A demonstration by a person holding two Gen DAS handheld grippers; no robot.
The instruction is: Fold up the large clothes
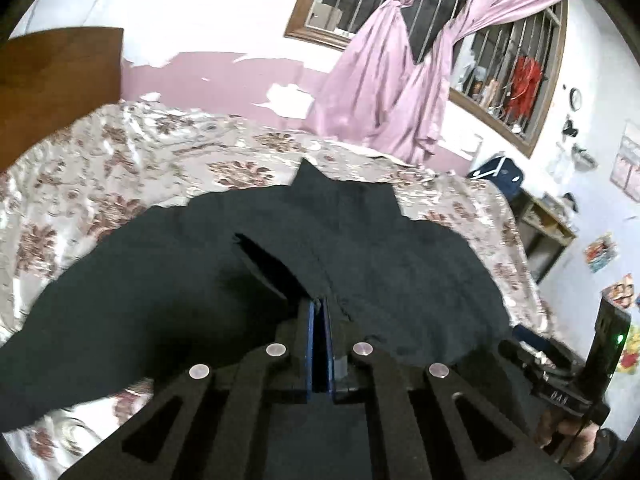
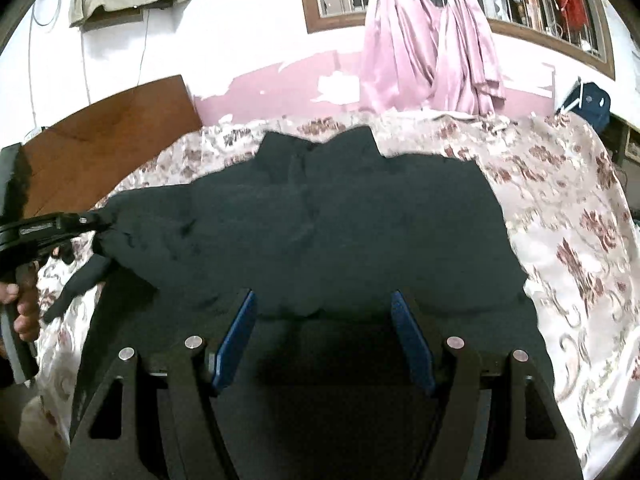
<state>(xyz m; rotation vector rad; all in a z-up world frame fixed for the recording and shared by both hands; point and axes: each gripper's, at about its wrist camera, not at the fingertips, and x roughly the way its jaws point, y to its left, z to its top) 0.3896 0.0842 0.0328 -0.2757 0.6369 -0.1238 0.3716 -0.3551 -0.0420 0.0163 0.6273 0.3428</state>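
Observation:
A large dark garment lies spread on the floral bedspread; it also shows in the right wrist view. My left gripper is shut on a fold of the dark garment at its left side, lifting it a little; it shows from the side in the right wrist view. My right gripper is open, its blue pads spread wide just above the garment's near edge. The right gripper's body shows at the right edge of the left wrist view.
A wooden headboard stands at the bed's left end. Pink curtains hang at barred windows beyond the bed. A dark blue bag and shelves stand to the right of the bed.

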